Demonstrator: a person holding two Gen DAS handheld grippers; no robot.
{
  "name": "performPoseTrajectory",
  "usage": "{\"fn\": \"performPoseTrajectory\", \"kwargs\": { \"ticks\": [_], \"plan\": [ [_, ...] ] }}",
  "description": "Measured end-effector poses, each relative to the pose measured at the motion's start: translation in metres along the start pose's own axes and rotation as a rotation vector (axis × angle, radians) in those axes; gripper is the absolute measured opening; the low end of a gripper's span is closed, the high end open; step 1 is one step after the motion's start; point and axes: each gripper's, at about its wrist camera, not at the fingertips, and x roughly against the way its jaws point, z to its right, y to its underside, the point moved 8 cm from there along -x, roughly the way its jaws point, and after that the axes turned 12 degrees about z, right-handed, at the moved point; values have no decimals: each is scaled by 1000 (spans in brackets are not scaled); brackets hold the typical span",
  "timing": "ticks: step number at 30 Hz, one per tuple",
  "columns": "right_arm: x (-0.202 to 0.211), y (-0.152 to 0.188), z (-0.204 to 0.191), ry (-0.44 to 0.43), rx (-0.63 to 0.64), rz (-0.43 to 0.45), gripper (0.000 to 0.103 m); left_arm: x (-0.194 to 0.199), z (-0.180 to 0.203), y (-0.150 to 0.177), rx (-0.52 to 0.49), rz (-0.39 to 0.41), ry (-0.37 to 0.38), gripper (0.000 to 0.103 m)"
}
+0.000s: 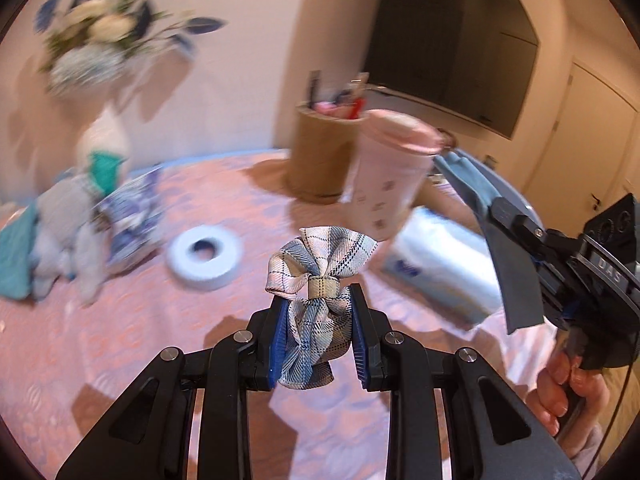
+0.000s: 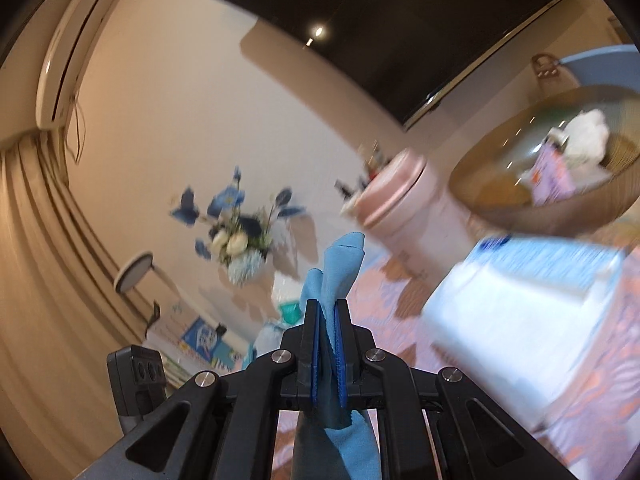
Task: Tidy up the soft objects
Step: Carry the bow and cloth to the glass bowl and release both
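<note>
Left jaws pinch a plaid bow (image 1: 316,280); right jaws grip what seems a blue cloth (image 2: 340,264).

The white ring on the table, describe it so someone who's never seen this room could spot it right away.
Start at the table with the pink patterned cloth. Between the heap of soft things on its left and the white tissue pack on its right lies the white ring, flat on the cloth. It alone is round with a hole through its middle.
</note>
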Motion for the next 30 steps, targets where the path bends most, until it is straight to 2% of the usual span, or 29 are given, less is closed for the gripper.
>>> {"fn": "performPoseTrajectory", "kwargs": {
  "ticks": [6,16,25,30],
  "plan": [
    [13,-41,20,40,11,55,6,-21,53,-17,-74,0,80,25],
    [7,-106,45,105,66,76,6,-60,120,-49,-145,9,181,25],
    [-31,-159,67,146,116,38,6,-93,160,-89,-133,26,247,25],
    [-59,-180,90,177,145,-12,6,-114,174,-105,-179,45,251,25]
  ]
}}
